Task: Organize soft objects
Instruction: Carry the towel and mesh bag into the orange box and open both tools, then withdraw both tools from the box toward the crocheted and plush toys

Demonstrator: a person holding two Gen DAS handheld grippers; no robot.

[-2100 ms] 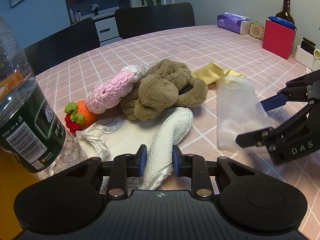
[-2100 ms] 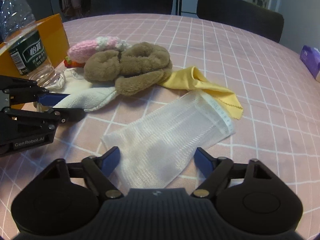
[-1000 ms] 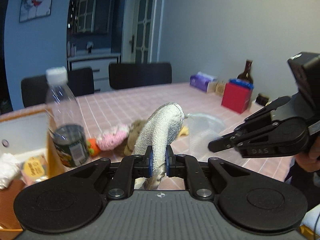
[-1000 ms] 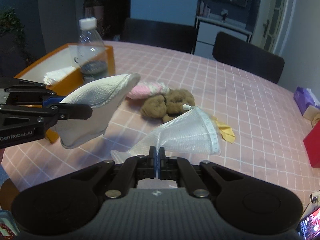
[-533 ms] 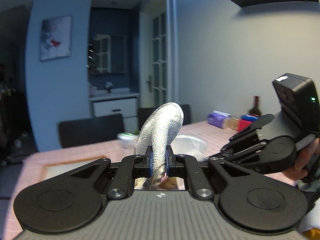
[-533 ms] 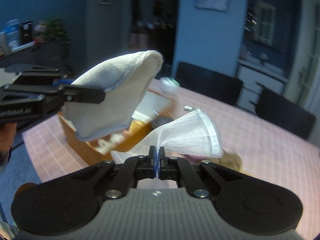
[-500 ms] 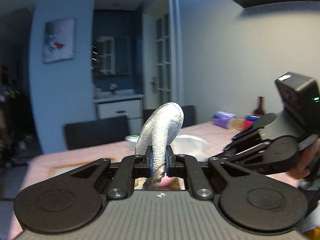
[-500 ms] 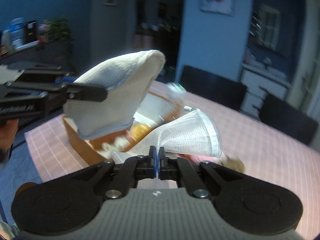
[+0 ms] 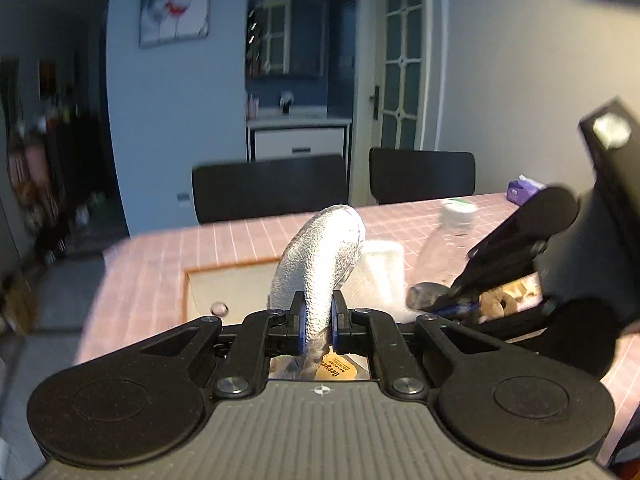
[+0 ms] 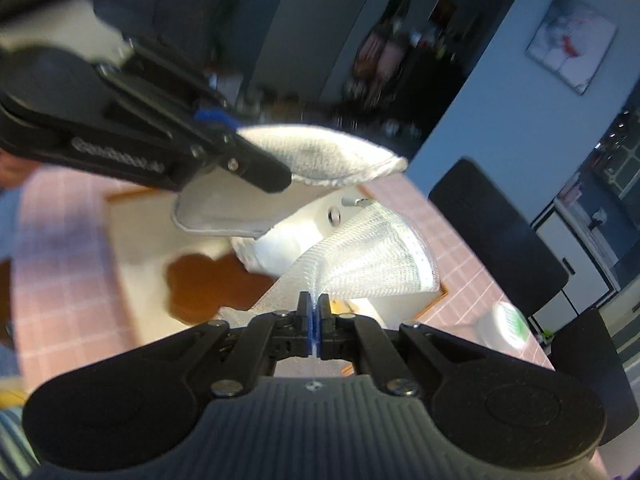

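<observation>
My left gripper (image 9: 316,326) is shut on a thick white terry cloth (image 9: 320,256) that arches up between its fingers. The same cloth (image 10: 320,156) shows in the right wrist view, hanging from the left gripper (image 10: 256,168) above the orange-rimmed box (image 10: 132,220). My right gripper (image 10: 315,332) is shut on a thin white mesh bag (image 10: 372,256), which fans out up and to the right. In the left wrist view the right gripper (image 9: 448,300) sits close on the right, with the mesh bag (image 9: 380,276) pale behind the terry cloth. Both cloths hang over the box (image 9: 208,276).
A water bottle (image 9: 448,240) stands right of the box; its green cap (image 10: 508,326) shows in the right wrist view. White rolled items (image 10: 288,248) and a brown patch (image 10: 208,280) lie inside the box. Two dark chairs (image 9: 272,186) stand behind the pink checked table (image 9: 160,248).
Both grippers have swung left with their cloths, from above the table to over the orange-rimmed box. The right wrist view has rolled. Neither grip has changed.
</observation>
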